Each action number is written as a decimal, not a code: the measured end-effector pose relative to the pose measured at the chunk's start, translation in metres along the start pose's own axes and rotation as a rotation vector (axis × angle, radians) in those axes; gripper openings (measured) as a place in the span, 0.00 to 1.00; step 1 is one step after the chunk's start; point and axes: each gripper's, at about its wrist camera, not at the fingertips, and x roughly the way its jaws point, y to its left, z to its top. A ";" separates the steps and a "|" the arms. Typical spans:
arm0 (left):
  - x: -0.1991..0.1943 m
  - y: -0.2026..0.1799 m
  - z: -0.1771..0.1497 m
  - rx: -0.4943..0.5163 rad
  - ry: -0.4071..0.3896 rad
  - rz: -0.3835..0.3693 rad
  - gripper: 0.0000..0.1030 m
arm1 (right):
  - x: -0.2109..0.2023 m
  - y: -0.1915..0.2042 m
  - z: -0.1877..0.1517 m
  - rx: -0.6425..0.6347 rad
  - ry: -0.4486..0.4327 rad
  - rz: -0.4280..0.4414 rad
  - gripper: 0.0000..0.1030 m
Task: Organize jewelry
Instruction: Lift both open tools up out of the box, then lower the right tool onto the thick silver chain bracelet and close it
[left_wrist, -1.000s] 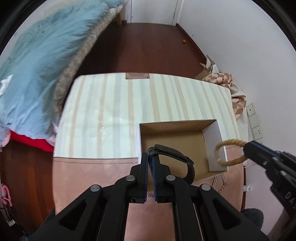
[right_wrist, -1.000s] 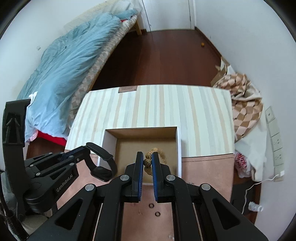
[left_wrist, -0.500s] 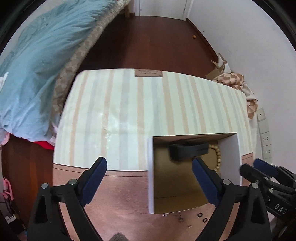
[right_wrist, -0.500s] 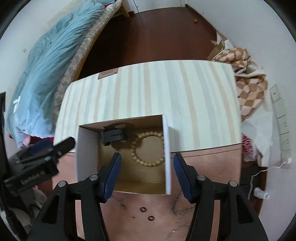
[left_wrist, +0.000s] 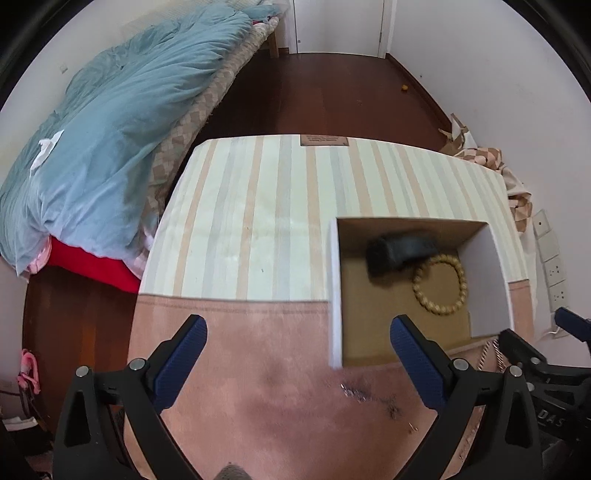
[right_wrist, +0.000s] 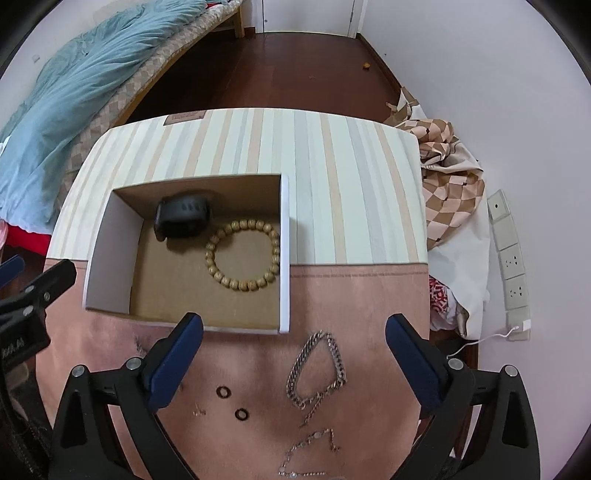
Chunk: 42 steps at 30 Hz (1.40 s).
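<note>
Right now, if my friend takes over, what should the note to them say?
Left tool: open, holding nothing. Right tool: open, holding nothing.
Done: black watch and bead bracelet lie in the cardboard box.
Left on the pink cloth in front of the box: chunky chain, thin chain, two small dark rings.

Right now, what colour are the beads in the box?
Light tan beaded bracelet, clearest in the right wrist view.
</note>
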 end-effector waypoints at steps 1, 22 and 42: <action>-0.002 0.000 -0.002 -0.002 -0.002 -0.005 0.99 | -0.002 0.001 -0.002 0.002 -0.005 0.000 0.97; -0.114 0.006 -0.037 -0.012 -0.170 0.000 0.99 | -0.136 0.002 -0.040 0.023 -0.219 0.042 0.97; -0.095 0.011 -0.099 -0.036 -0.124 0.099 0.99 | -0.092 -0.055 -0.108 0.229 -0.093 0.131 0.97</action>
